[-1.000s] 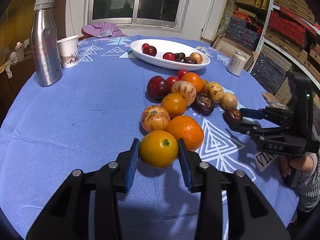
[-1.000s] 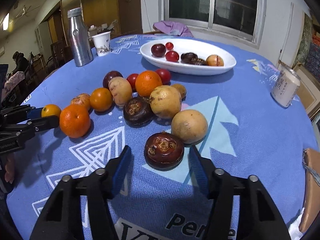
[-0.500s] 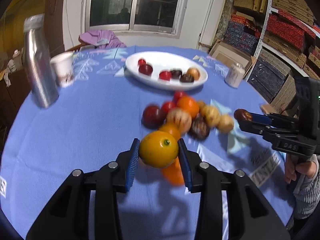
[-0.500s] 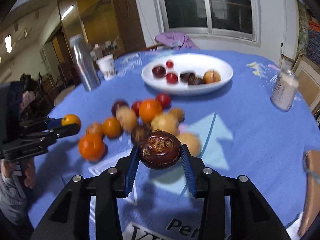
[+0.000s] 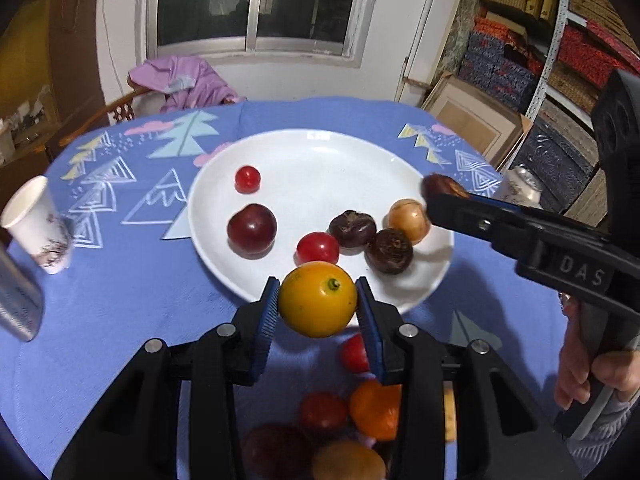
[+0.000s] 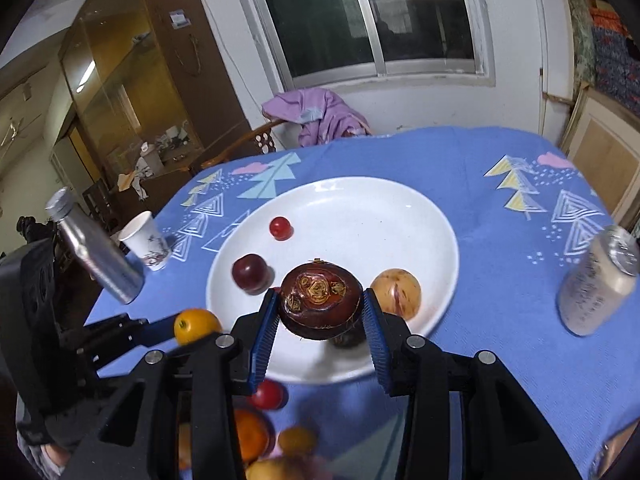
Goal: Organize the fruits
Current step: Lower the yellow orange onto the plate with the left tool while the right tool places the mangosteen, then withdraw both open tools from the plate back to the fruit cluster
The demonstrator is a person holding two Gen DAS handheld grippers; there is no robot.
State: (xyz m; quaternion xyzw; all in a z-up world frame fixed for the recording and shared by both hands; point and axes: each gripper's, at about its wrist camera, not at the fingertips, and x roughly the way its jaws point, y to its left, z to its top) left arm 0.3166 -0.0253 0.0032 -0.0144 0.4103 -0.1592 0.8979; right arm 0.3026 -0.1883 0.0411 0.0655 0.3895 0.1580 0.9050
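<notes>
Both tongs have carried their fruit from the pile up to the white plate [image 5: 320, 152]. Left tongs [image 5: 318, 304] clamp the yellow-orange citrus [image 5: 318, 300] over the plate's 6 o'clock rim; right tongs [image 6: 320, 308] pinch the dark brown water chestnut [image 6: 318, 300] above the plate's near half. Best to lower each low over a bare patch at 12 o'clock, apart from the fruit already lying there, and release gently so nothing rolls onto the table [image 5: 120, 300].

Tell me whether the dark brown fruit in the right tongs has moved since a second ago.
Yes. The dark brown fruit, then on the cloth near the pile, is now lifted and carried toward the white plate, hanging over its near rim.
</notes>
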